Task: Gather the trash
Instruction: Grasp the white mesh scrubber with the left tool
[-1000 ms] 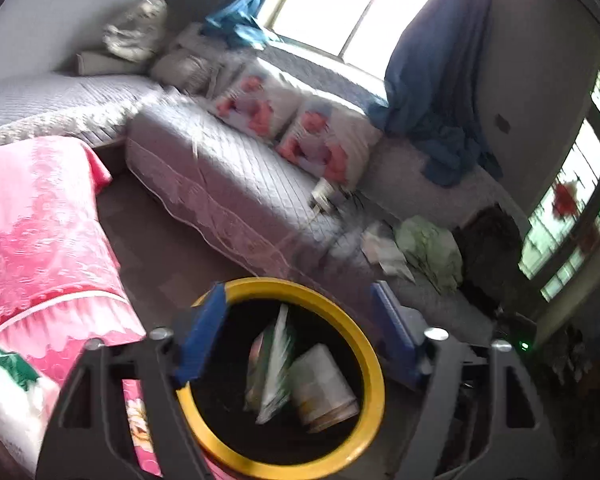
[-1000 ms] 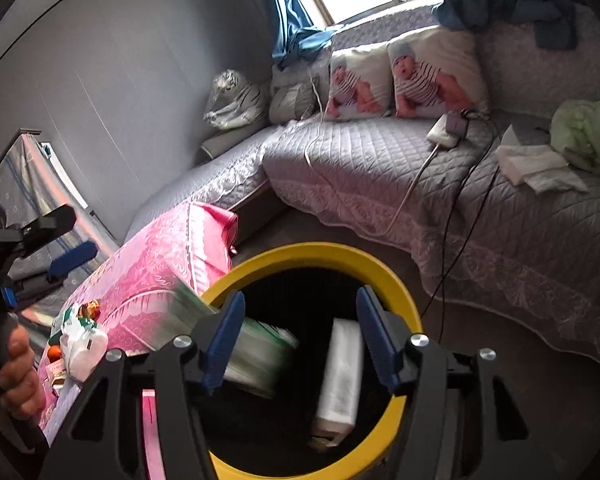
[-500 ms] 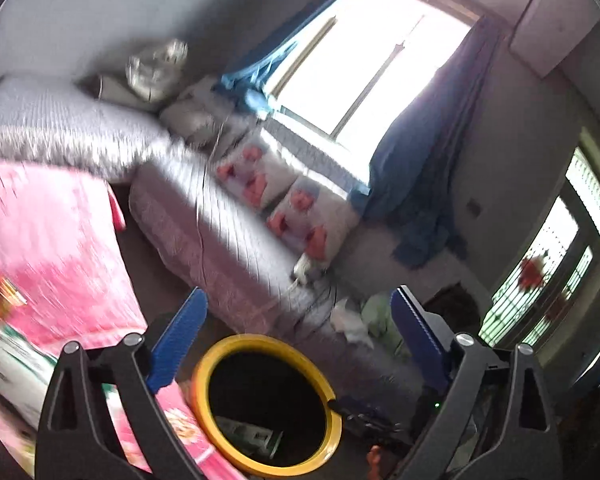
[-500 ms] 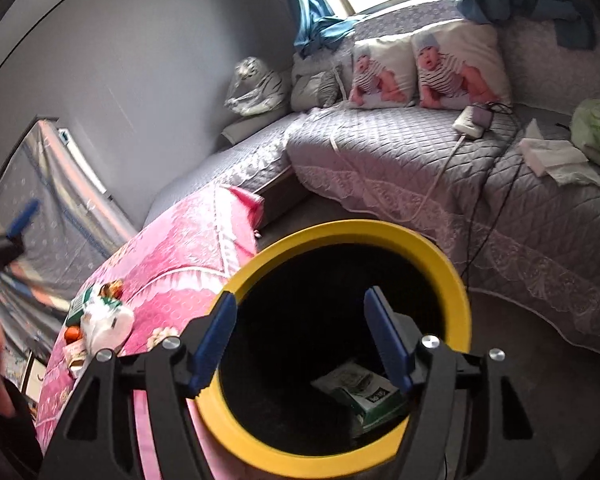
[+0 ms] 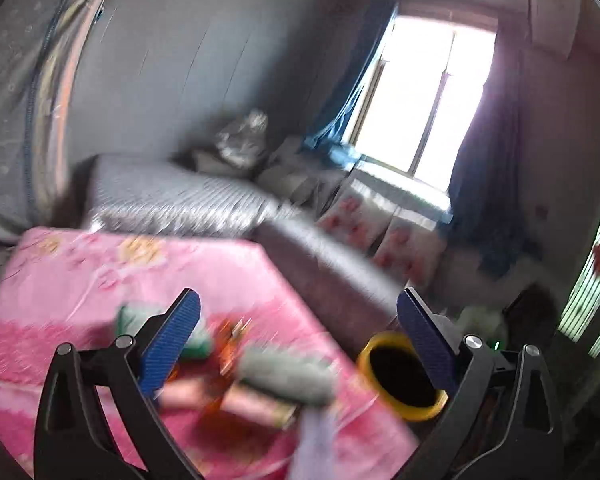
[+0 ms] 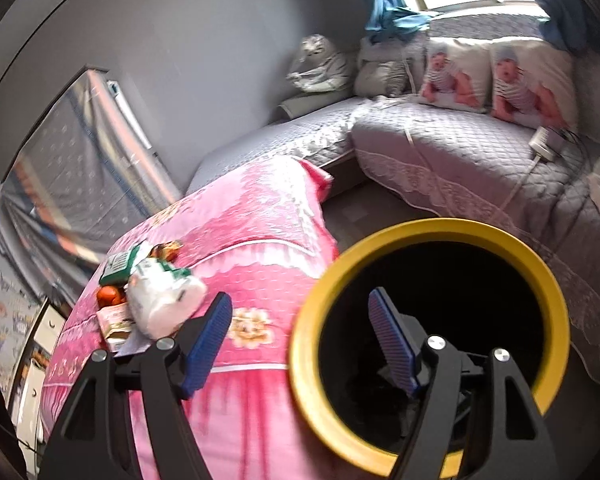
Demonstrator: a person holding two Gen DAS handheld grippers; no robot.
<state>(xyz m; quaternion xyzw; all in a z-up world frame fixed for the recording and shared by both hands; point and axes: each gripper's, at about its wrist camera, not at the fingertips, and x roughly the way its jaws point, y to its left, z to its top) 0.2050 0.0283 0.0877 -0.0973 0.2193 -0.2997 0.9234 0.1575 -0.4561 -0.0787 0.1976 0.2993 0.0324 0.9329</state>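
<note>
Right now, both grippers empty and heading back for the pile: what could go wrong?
1. The litter pile sits near the pink cloth's edge; a sloppy reach by the left gripper could push pieces off.
2. The white roll overlaps smaller wrappers, so a grab may snag several.
3. The right gripper hangs by the yellow bin rim and might clip it.

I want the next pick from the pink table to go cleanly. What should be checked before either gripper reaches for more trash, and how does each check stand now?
1. Left gripper empty, jaws wide after just opening: ok.
2. Right gripper empty, jaws just opening: ok.
3. Trash left on the pink table: white wrapped roll, green packet, orange pieces: ok.
4. Yellow-rimmed bin upright beside the table, mouth unobstructed: ok.
5. Left view sharp enough to aim: not ok, blurred.
6. Room left in the bin: cannot tell, interior dark.
</note>
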